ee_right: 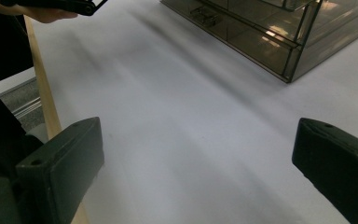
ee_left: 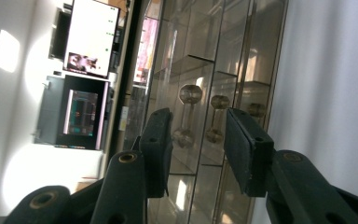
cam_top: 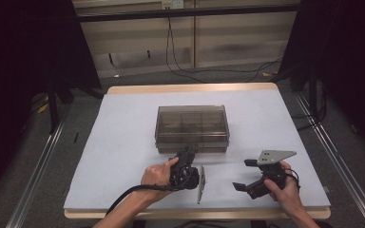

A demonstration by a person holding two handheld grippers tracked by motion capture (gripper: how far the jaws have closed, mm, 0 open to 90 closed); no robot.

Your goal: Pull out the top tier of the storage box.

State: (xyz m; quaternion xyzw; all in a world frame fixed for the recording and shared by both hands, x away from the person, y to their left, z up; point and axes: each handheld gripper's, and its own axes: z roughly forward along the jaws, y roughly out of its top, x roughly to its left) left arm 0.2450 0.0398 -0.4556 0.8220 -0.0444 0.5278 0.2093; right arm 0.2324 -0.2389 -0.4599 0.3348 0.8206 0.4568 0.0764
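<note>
A smoky clear box [cam_top: 192, 127] with inner dividers sits mid-counter [cam_top: 123, 142], lid down. The left tongs [cam_top: 186, 153] are right at the box's near wall, rolled on their side, jaws apart with nothing between them; in the left gripper view they [ee_left: 197, 151] frame a small latch or hinge part [ee_left: 189, 94] on the wall, though which it is I cannot tell. The right tongs [cam_top: 245, 175] hang near and to the right of the box, jaws wide apart and empty. The likely trouble: the box looks light and nothing steadies it, so a one-sided pinch or pull could slide or tip it, or the jaws could slip off the slick plastic.
</note>
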